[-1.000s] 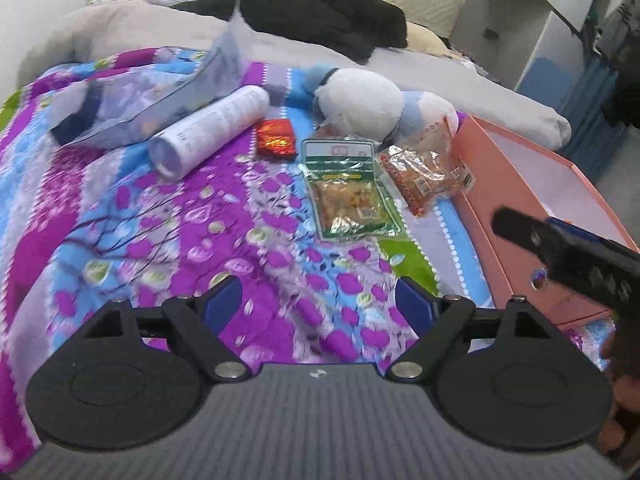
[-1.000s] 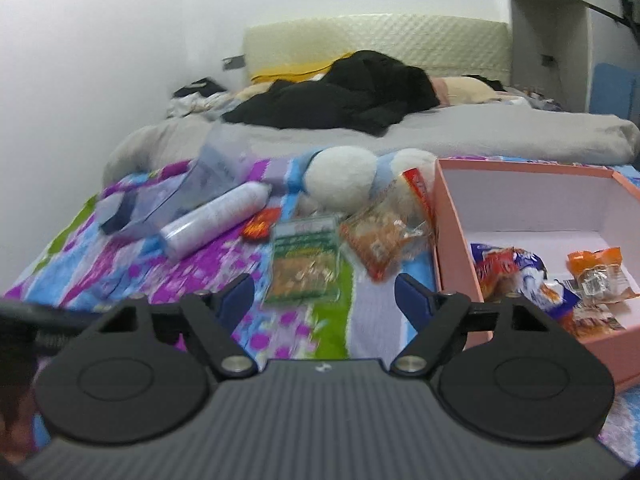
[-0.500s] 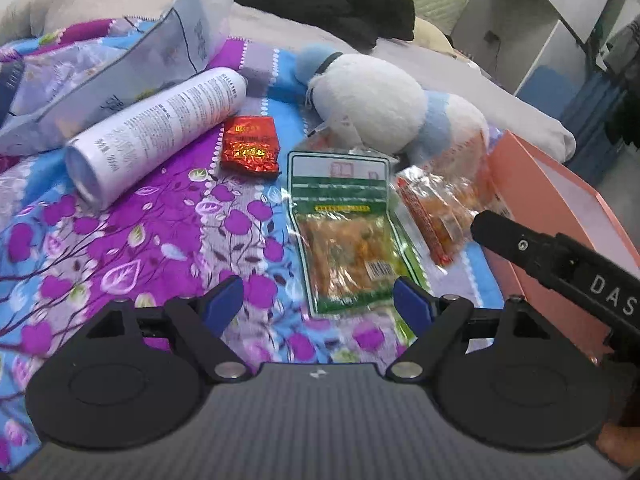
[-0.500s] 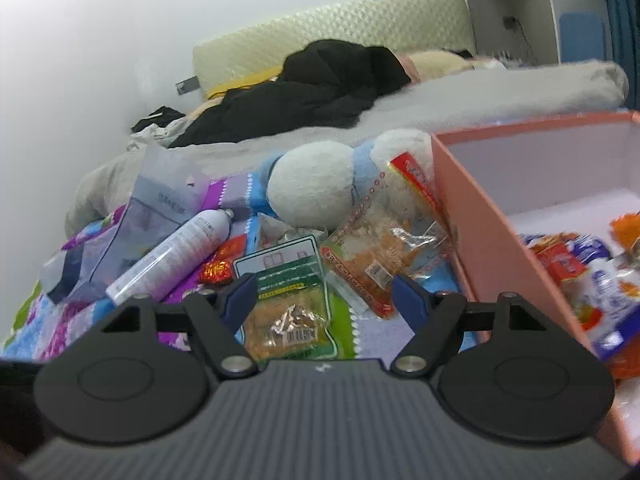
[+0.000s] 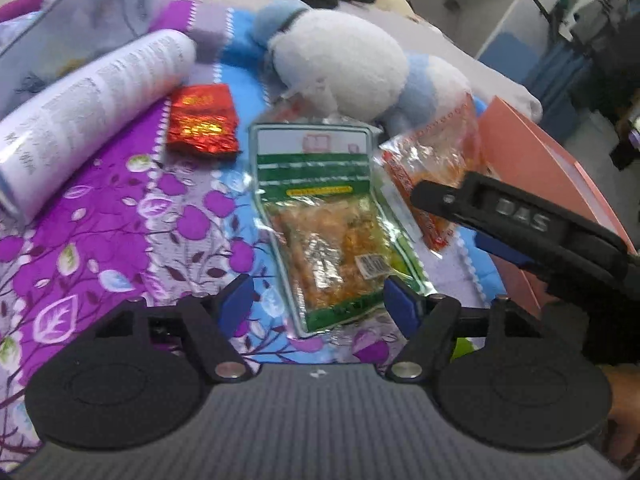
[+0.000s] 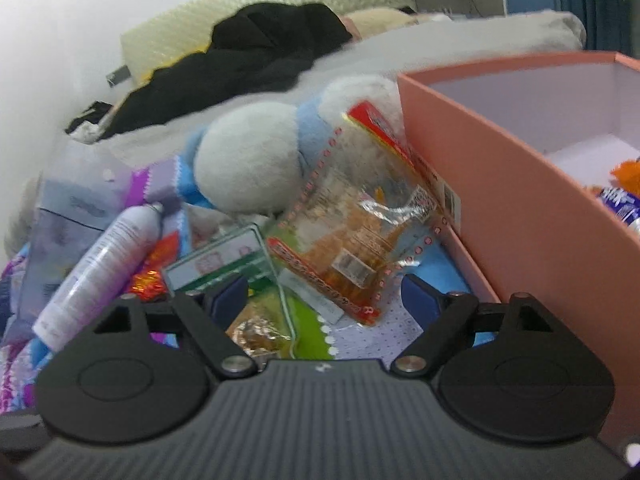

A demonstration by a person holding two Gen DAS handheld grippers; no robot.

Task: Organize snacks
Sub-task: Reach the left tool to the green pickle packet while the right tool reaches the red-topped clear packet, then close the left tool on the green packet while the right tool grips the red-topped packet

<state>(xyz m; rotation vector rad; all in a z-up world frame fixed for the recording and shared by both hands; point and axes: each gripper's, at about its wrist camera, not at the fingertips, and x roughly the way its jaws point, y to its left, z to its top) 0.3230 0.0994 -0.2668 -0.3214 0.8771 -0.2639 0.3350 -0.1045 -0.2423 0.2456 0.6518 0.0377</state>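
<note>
A green snack pack [image 5: 328, 220] lies flat on the purple flowered blanket [image 5: 100, 248]. My left gripper [image 5: 318, 302] hovers over its near end with the jaws closing, the pack's bottom edge between the blue pads, not pinched. A clear pack with red print [image 6: 360, 232] leans against the pink box [image 6: 500, 200]. My right gripper [image 6: 322, 300] is just short of it, jaws opening, its near corner between the fingers and untouched. A finger [image 5: 520, 216] of the right gripper crosses the left wrist view. A red foil pack [image 5: 200, 120] lies to the left.
A white spray can [image 5: 88, 120] and a crumpled plastic bag [image 5: 80, 32] lie at left. A white and blue plush toy [image 5: 340, 64] sits behind the packs. The pink box holds some snacks [image 6: 624, 196]. Dark clothes [image 6: 248, 52] are piled at the bed's far end.
Both grippers have come forward and down toward the packs, which now look much larger. The left jaws have narrowed a little; the right jaws have widened and the right view has rolled.
</note>
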